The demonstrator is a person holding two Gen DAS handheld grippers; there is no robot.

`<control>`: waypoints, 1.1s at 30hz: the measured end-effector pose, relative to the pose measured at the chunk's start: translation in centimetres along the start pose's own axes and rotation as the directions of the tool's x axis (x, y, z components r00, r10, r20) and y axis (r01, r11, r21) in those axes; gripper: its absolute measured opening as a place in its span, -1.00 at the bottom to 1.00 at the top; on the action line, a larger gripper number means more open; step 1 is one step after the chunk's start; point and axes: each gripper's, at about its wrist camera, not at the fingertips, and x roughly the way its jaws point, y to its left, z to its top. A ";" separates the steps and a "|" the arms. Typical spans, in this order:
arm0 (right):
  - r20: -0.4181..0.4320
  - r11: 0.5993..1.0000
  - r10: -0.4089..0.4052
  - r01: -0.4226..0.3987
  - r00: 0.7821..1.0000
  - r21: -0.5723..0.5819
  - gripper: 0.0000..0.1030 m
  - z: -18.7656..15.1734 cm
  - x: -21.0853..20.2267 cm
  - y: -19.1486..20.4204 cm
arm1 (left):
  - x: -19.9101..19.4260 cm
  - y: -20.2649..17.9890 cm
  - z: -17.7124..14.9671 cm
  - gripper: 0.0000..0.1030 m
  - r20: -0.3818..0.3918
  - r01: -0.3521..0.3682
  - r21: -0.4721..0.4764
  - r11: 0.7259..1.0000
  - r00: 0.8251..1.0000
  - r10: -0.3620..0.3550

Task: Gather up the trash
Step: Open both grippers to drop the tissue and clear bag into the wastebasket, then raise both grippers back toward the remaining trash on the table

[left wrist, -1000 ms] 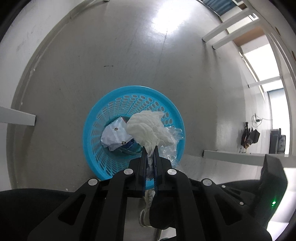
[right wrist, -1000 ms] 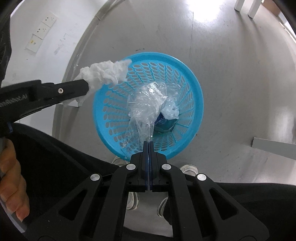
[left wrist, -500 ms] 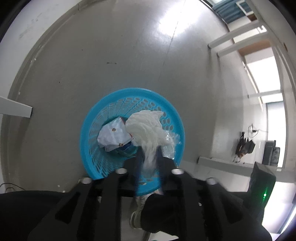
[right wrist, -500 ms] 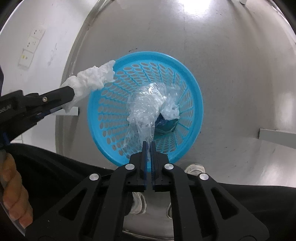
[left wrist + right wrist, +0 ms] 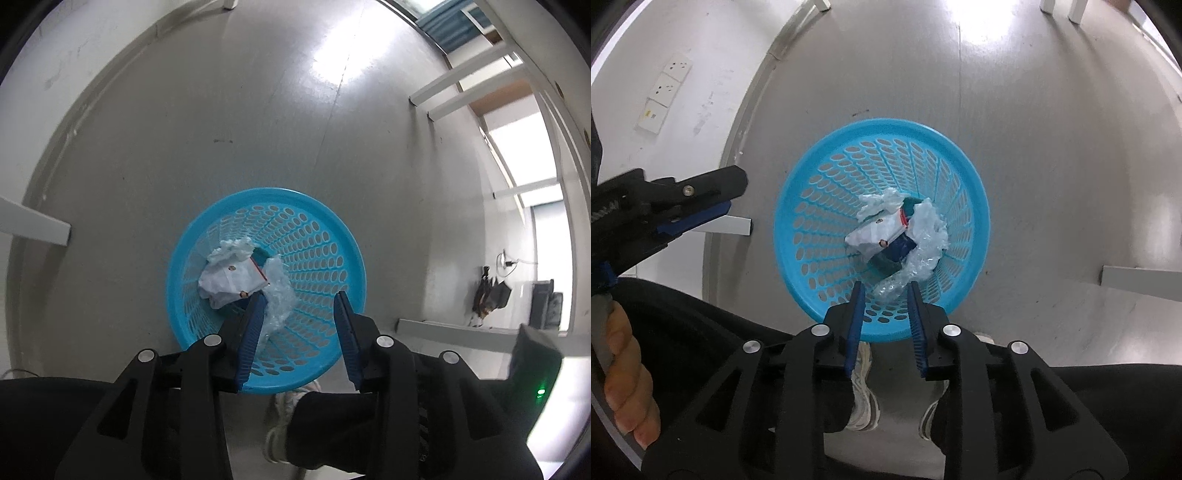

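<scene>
One blue perforated basket (image 5: pixel 975 206) stands on the grey floor (image 5: pixel 1052 129), and both grippers hang above it with nothing in them. The left gripper (image 5: pixel 300 314) has its jaws spread wide, its blue pads (image 5: pixel 251 339) framing the near side of the basket. The right gripper (image 5: pixel 885 295) has its jaws parted as well, a little narrower, empty, over the near rim.

Down in the bottom of the basket lies the trash, and I count three clear pieces: one crumpled white tissue (image 5: pixel 231 252) toward the far side, one white paper wrapper (image 5: pixel 232 278) with a red edge lying over it, and one clear plastic bag (image 5: pixel 923 251) curling up the near wall. Something dark blue (image 5: pixel 901 249) shows under the wrapper in the right view; I cannot tell what it is.

In the right view the left gripper (image 5: pixel 698 210) reaches in from the left, off to the side of the basket, with the person's left hand (image 5: pixel 624 376) gripping the handle low at the edge. Two white sneakers (image 5: pixel 864 398) show on the floor just beneath the basket's near rim. Three wall sockets (image 5: pixel 665 96) sit on the white wall at upper left. White furniture legs (image 5: pixel 461 92) stand well away on the floor, and one white bar (image 5: pixel 1141 280) lies off to the right. Nothing blocks the basket's mouth but the grippers' own pads.
</scene>
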 end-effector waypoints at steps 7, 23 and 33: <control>0.063 1.000 0.001 0.001 0.998 -0.030 -0.42 -2.0 -3.5 0.6 | -2.8 -1.6 -1.9 -0.25 0.056 -0.032 0.097 0.995 0.998 0.026; 0.271 0.987 0.014 0.031 0.962 -0.160 -0.17 -10.0 -15.1 2.8 | -12.8 -3.4 -9.8 -0.17 0.188 -0.062 0.272 0.960 0.982 0.010; 0.428 0.984 0.061 0.019 0.902 -0.179 0.03 -15.2 -23.8 2.5 | -20.8 -4.3 -14.0 0.36 0.365 -0.081 0.337 0.938 0.930 -0.050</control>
